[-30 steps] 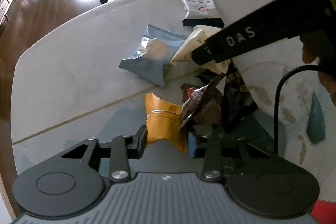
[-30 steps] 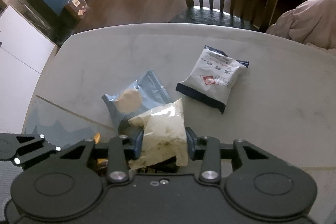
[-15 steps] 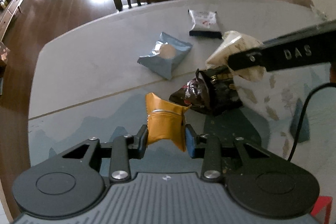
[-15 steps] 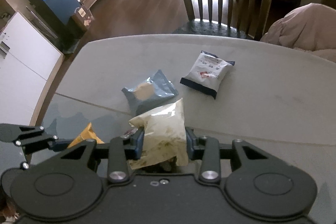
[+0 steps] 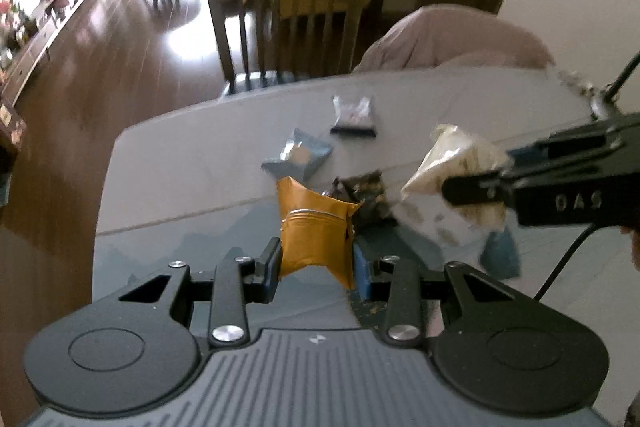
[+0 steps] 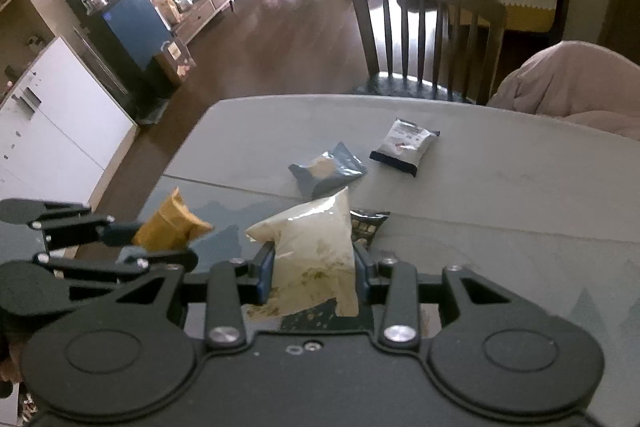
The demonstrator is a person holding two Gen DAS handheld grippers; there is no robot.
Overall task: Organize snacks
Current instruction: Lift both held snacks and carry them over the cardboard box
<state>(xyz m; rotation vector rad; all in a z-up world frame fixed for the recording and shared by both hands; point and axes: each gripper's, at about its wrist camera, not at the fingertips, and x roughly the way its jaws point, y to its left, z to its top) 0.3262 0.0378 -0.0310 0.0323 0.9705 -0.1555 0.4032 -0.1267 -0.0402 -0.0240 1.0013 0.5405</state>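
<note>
The orange packet (image 5: 316, 231) is clamped between the fingers of the left gripper (image 5: 316, 263) and held clear of the table (image 5: 180, 163). The cream packet (image 6: 316, 247) is likewise pinched by the right gripper (image 6: 314, 273) and carried above the surface. Each packet is gripped across its lower body, so the upper seam stands free (likely to permit a clean release at the drop point).

In the right wrist view, the dark packet (image 6: 366, 225) lies on the table at 1 o'clock from the cream packet, partly hidden behind it. The blue packet (image 6: 328, 169) lies at 12 o'clock, farther out. The white packet (image 6: 404, 145) lies beyond it at 1 o'clock, apart from the blue one.

No bin, box or tray is visible in either view; the destination cannot be determined. A patterned mat (image 6: 520, 267) covers the near table area.
</note>
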